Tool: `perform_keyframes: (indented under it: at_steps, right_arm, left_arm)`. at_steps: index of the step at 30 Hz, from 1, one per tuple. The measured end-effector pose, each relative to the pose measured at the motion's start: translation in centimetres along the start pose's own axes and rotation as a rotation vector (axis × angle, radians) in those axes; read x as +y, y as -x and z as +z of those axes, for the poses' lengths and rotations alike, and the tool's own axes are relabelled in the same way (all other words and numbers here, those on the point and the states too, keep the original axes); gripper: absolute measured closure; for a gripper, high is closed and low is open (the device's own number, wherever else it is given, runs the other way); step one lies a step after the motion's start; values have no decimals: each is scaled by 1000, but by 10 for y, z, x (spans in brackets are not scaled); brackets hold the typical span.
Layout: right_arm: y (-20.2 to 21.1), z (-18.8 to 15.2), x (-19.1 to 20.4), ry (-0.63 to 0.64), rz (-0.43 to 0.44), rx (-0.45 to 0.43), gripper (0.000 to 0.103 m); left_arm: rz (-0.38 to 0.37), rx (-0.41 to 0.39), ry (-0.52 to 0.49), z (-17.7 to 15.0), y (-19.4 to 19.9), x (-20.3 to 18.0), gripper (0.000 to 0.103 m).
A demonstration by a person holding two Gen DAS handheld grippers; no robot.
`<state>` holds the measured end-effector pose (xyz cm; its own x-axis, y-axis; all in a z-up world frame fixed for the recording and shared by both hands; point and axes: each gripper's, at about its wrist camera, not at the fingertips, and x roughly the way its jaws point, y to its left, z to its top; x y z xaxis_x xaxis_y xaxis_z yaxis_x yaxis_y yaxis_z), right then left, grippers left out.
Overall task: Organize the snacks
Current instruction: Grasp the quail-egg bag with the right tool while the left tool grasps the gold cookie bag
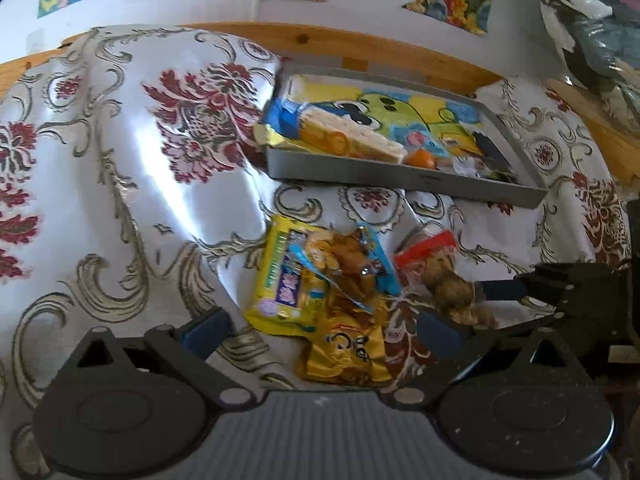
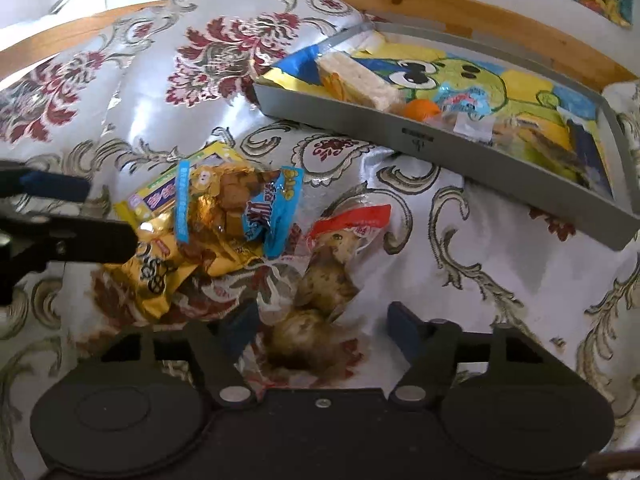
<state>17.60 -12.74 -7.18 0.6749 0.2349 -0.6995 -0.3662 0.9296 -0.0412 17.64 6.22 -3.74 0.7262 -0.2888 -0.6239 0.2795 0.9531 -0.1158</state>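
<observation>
A heap of snacks lies on the flowered tablecloth: a yellow pack (image 1: 276,280) (image 2: 156,200), a clear bag with blue trim (image 1: 352,268) (image 2: 240,204), a golden pack (image 1: 348,356) (image 2: 156,276) and a red-topped clear bag of round brown pastries (image 1: 444,280) (image 2: 328,268). My left gripper (image 1: 320,332) (image 2: 104,212) is open, low over the yellow and golden packs. My right gripper (image 2: 322,328) (image 1: 480,308) is open, its fingers on either side of the near end of the pastry bag. Behind the heap, a grey tray (image 1: 400,178) (image 2: 400,132) holds a wafer pack (image 1: 344,132) (image 2: 360,76).
The tray has a cartoon picture on its floor, plus an orange item (image 1: 420,158) (image 2: 420,109) and small packets along its near wall. A wooden rail (image 1: 360,46) and a wall with pictures run behind. The glossy cloth (image 1: 120,160) stretches away to the left.
</observation>
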Motion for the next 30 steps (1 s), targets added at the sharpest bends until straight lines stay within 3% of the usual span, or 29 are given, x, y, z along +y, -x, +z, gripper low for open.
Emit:
perform_keyframes:
  at_steps: [3, 8, 12, 18, 30]
  right_arm:
    - [8, -4, -6, 42, 17, -16, 51]
    - [10, -9, -20, -5, 75, -46, 50]
    - [6, -7, -25, -34, 96, -59, 47]
    - [3, -4, -33, -47, 119, -77, 46]
    - [-11, 6, -36, -118, 148, -51, 46]
  left_arm:
    - [-7, 10, -9, 1, -1, -6, 1]
    - [-20, 21, -99, 2, -2, -23, 4]
    - [25, 94, -184, 2, -18, -39, 9]
    - [69, 143, -138, 1, -31, -36, 13]
    - [150, 156, -187, -6, -41, -54, 26]
